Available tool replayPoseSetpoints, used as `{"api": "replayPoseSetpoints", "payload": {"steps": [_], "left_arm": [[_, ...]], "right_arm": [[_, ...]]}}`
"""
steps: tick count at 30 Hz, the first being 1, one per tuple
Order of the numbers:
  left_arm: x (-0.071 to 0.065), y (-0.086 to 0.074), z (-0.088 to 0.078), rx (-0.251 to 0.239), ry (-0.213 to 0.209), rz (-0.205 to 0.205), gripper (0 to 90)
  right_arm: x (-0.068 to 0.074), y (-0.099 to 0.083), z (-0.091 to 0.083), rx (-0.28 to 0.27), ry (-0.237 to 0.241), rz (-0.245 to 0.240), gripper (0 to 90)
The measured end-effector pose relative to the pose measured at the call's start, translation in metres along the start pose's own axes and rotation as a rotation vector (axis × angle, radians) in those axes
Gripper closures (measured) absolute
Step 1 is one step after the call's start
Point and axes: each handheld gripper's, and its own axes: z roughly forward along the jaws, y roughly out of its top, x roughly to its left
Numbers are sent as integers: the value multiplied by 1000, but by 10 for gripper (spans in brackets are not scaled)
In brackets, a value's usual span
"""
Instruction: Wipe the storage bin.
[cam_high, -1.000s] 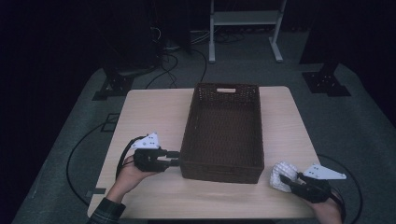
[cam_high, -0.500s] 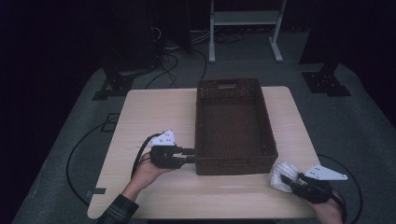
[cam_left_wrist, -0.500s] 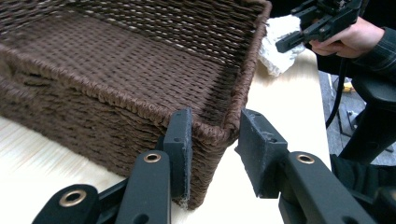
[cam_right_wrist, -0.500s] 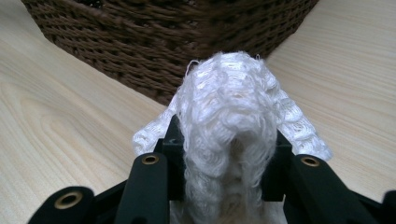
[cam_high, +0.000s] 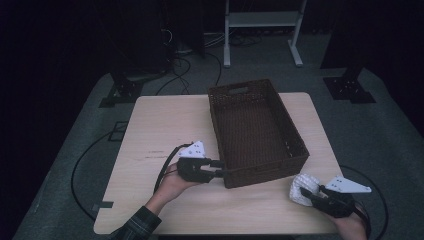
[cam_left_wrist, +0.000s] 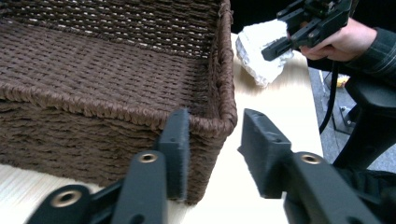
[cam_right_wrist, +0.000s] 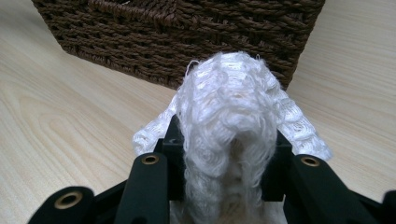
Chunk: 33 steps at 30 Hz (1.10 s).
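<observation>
High view: a dark brown woven rectangular basket (cam_high: 257, 131) is seen skewed on the pale wooden table (cam_high: 165, 120), its near left corner at the left gripper (cam_high: 220, 171). That gripper's jaws have just been opening, w/ the corner wall betw. them. The right gripper (cam_high: 306, 192) is held at the table's near right edge, clenched on a white fluffy knitted cloth (cam_high: 301, 185), well apart from the basket.

Left gripper view: the 2 black jaws are set astride the basket's corner; 1 pad is laid against the outer wall, the other stands off it, so the wall is released. The cloth (cam_left_wrist: 261, 49) is seen beyond the rim, in the other gripper's jaws.

Right gripper view: the cloth (cam_right_wrist: 233, 121) is pinched betw. both jaws and bulges above them; the basket wall (cam_right_wrist: 187, 32) is seen close behind.
</observation>
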Motion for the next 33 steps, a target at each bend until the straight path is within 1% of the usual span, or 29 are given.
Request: {"api": "replayPoseSetpoints", "payload": {"steps": [2, 3, 4, 5, 6, 7, 9, 12, 14, 15, 17, 19, 20, 21, 23, 24, 25, 27, 29, 30, 33], "left_arm": [[-2, -6, -3, 9, 12, 4, 536], [-2, -6, -3, 9, 12, 4, 510], [-2, -8, -3, 16, 20, 9, 510], [-3, -11, -3, 30, 30, 12, 456], [-4, -14, -2, 40, 33, 12, 432], [-4, -21, 1, 68, 47, 12, 413], [-3, -27, 5, 85, 55, 11, 391], [-2, -34, 14, 119, 52, -3, 372], [-2, -36, 17, 127, 59, -7, 365], [-1, -41, 23, 132, 71, -13, 363], [0, -44, 31, 153, 92, -15, 340], [0, -47, 39, 181, 102, -13, 326], [0, -47, 39, 181, 102, -13, 313], [0, -48, 43, 195, 107, -7, 313], [0, -51, 51, 209, 106, -13, 290], [1, -53, 55, 218, 123, -8, 288], [1, -53, 55, 218, 123, -8, 288], [3, -54, 61, 202, 135, -17, 289], [3, -55, 62, 201, 143, -9, 290], [3, -55, 65, 203, 163, -3, 290], [4, -56, 66, 201, 171, 1, 292]], "right_arm": [[-1, 0, 0, 2, 0, 3, 625], [-1, 0, 0, 2, 0, 3, 625], [-1, -1, 0, 1, -1, 2, 625], [-1, -1, 0, 1, -1, 3, 625], [-1, 0, 0, 2, -2, 2, 625], [-1, 0, 0, 2, -3, 2, 624], [-1, 0, 1, 2, -4, 2, 625], [-1, 0, 1, 4, -4, -2, 625], [-1, 1, 2, 4, -4, -3, 624], [-2, 1, 2, 4, -5, -4, 625], [-2, 1, 2, 6, -5, -5, 624], [-2, 1, 2, 7, -8, -9, 624], [-2, 1, 2, 7, -8, -9, 624], [-2, 1, 2, 7, -10, -10, 625], [-2, 1, 2, 7, -13, -10, 624], [-2, 1, 2, 6, -15, -9, 624], [-2, 1, 1, 5, -16, -10, 624], [-3, 2, 0, 3, -19, -11, 624], [-3, 2, 0, -1, -22, -11, 624], [-4, 2, 0, -3, -24, -10, 624], [-4, 3, -1, -5, -27, -9, 624]]}}
